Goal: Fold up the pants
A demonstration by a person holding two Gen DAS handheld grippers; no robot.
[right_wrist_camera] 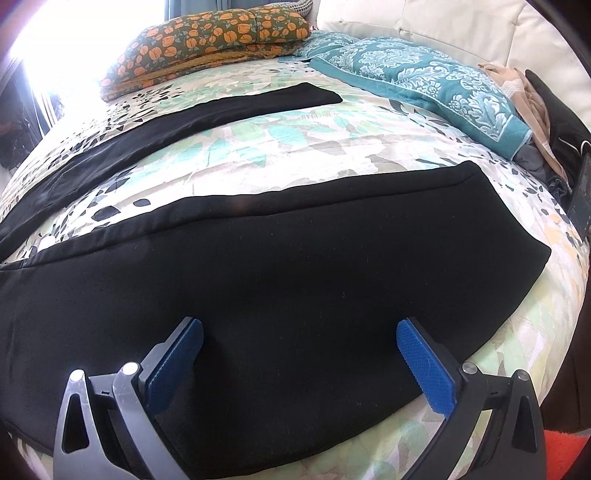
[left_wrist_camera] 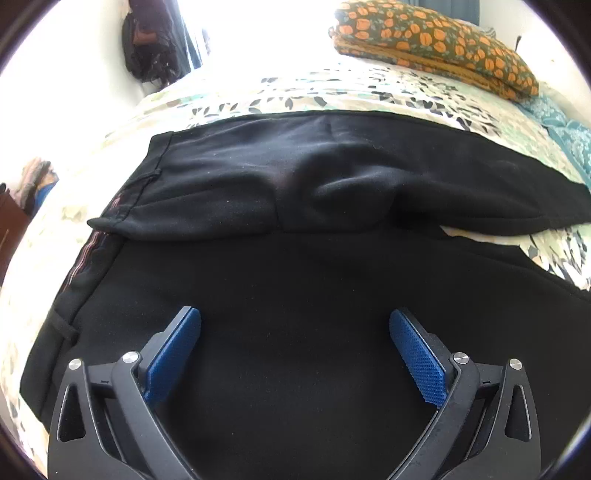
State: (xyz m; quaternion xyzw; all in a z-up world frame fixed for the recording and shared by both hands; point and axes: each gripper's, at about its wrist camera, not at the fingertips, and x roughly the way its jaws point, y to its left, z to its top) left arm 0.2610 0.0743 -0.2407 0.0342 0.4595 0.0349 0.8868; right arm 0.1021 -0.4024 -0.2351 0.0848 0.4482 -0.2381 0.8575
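Black pants lie spread on a leaf-patterned bedspread. In the left wrist view the waistband with a striped inner band is at the left and the seat area is rumpled. My left gripper is open, just above the near leg's upper part, holding nothing. In the right wrist view the near leg lies across the bed with its hem at the right, and the far leg stretches toward the pillows. My right gripper is open over the near leg's lower part, empty.
An orange-flowered pillow and a teal patterned blanket lie at the head of the bed. A pile of clothes sits at the right by a white headboard. Dark hanging items are by the bright window.
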